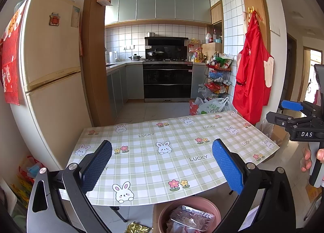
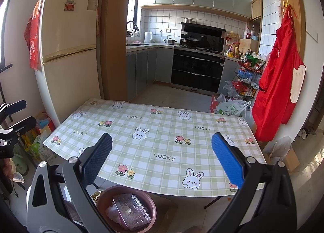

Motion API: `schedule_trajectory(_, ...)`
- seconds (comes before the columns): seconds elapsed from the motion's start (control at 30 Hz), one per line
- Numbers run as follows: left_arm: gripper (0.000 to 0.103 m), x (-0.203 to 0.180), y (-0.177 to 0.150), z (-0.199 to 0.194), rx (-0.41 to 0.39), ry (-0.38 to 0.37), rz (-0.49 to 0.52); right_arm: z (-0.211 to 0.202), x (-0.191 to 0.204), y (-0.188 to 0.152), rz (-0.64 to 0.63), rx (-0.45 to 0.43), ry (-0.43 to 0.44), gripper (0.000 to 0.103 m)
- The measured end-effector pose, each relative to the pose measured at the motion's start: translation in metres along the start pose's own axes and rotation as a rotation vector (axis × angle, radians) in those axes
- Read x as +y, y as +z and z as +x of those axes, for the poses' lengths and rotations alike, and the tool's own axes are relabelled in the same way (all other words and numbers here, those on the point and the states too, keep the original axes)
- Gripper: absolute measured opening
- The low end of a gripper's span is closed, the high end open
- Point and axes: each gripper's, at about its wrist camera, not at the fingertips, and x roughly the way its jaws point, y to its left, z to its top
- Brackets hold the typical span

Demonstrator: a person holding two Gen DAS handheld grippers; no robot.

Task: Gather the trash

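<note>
Left gripper (image 1: 162,164) and right gripper (image 2: 162,158): black linkage arms, silver pivot screws, blue dimpled pads; "DAS" lettering at 3 o'clock in left view.

Cream fridge (image 1: 50,51), white-tiled kitchen, black oven (image 1: 167,80), checked table (image 1: 162,152)

Ahead of your spread jaws, the tablecloth (image 1: 162,164) carries the word "LUCKY" printed several times among rabbits and flowers. To the right of your left jaws, the right gripper (image 1: 291,114) reads "DAS".
</note>
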Motion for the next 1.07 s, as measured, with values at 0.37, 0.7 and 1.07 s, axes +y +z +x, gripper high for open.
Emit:
schedule_trajectory(0.37,0.097,0.002,-0.003,0.003,0.002,0.006,0.005,0.001,-0.004,-0.002,-0.004,0.005,-0.004,0.097)
schedule_trajectory(0.7,0.097,0.003,-0.003,0.0,-0.002,0.017,0.008,0.002,-0.001,-0.007,-0.053,0.008,-0.053,0.097)
schedule_trajectory(1.07,0.097,0.002,-0.002,-0.001,0.002,0.037,0.014,0.004,-0.001,-0.01,-0.064,0.016,-0.059,0.097)
